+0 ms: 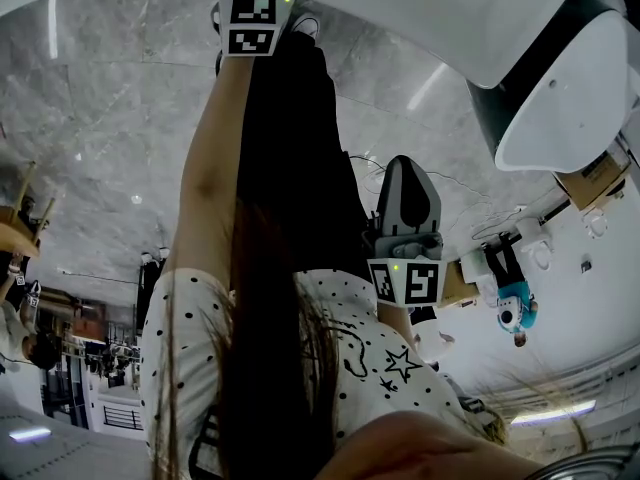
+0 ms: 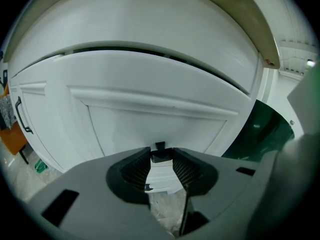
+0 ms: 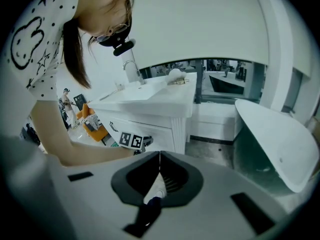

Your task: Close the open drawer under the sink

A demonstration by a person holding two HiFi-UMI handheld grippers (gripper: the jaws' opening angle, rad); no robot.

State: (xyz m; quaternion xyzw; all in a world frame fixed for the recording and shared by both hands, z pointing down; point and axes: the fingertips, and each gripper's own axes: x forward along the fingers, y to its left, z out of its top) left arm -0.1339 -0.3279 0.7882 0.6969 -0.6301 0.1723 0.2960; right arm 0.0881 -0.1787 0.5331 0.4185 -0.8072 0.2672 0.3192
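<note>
- Across the middle of the left gripper view, the white panelled drawer (image 2: 150,116) is seen front-on; a dark gap is seen along its upper edge, under the vanity top (image 2: 150,19).
- At the lower centre of that view, the left gripper (image 2: 161,159) is set against the drawer front, its jaws drawn to a narrow gap with a small black handle (image 2: 159,146) caught between the tips.
- At the lower left of the right gripper view, a bare forearm (image 3: 75,151) is stretched to the same drawer, where the left gripper's marker cube (image 3: 131,140) is seen just beside the front.
- At the bottom centre of that view, the right gripper (image 3: 159,160) is held well apart from the vanity, its jaws brought together at the tips with nothing between them.
- Above the drawer, in the upper left of the same view, a sink (image 3: 142,90) and a faucet (image 3: 131,69) are seen on the vanity top.
- Along the right edge, a white tub (image 3: 280,144) with a dark green side is seen.
- At the far left of the left gripper view, a curved black handle (image 2: 20,116) is seen on a neighbouring panel.
</note>
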